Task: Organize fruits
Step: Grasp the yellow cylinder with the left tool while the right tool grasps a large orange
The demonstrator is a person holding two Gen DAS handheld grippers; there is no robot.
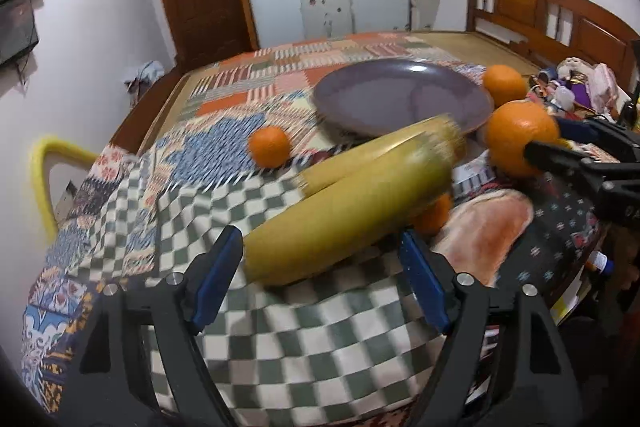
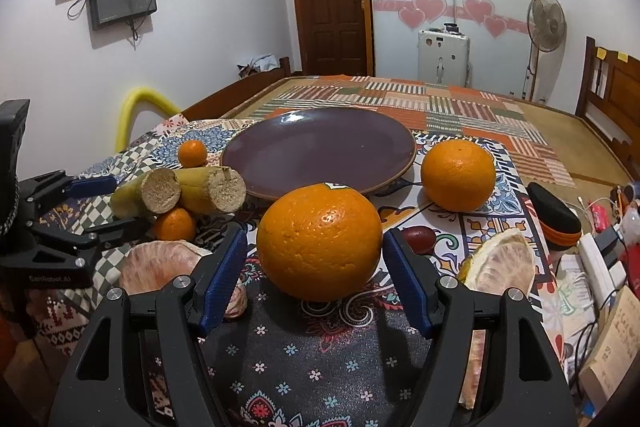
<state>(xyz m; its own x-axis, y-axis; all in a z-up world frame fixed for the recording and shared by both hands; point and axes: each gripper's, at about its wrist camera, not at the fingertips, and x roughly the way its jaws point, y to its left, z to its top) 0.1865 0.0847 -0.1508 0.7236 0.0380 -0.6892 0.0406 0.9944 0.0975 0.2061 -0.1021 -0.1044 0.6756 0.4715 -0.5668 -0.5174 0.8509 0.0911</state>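
A bed covered in patterned cloths holds fruit around a wide purple plate (image 2: 320,151), which lies bare.

Seen from the right wrist, the right tool (image 2: 314,271) has its blue-padded fingers (image 2: 222,279) spread on either side of a large orange (image 2: 320,241) that sits on a dark floral cloth (image 2: 304,359). A narrow gap shows between each pad and the fruit, so the pads flank the orange without pressing on it. A second large orange (image 2: 458,174) sits further back to the right, just beside the plate's rim.

To the left, two yellow cut stalks (image 2: 188,187) lie side by side with their pale fibrous cut ends facing the camera. A small mandarin (image 2: 175,223) sits tucked under their ends and another small mandarin (image 2: 192,152) rests behind them, near the plate's left edge. Peeled pomelo pieces lie near the tool: one pink segment (image 2: 160,267) at lower left, one wedge with rind (image 2: 504,263) at lower right.

Seen from the left wrist, the left tool (image 1: 322,281) is also spread wide, its fingers (image 1: 218,281) either side of the near end of the closer stalk (image 1: 340,223) on a green-and-white checked cloth (image 1: 304,339). The stalks are blurred, and the pads do not appear to touch them. The right tool's black finger shows at the right of that view, beside the large orange.
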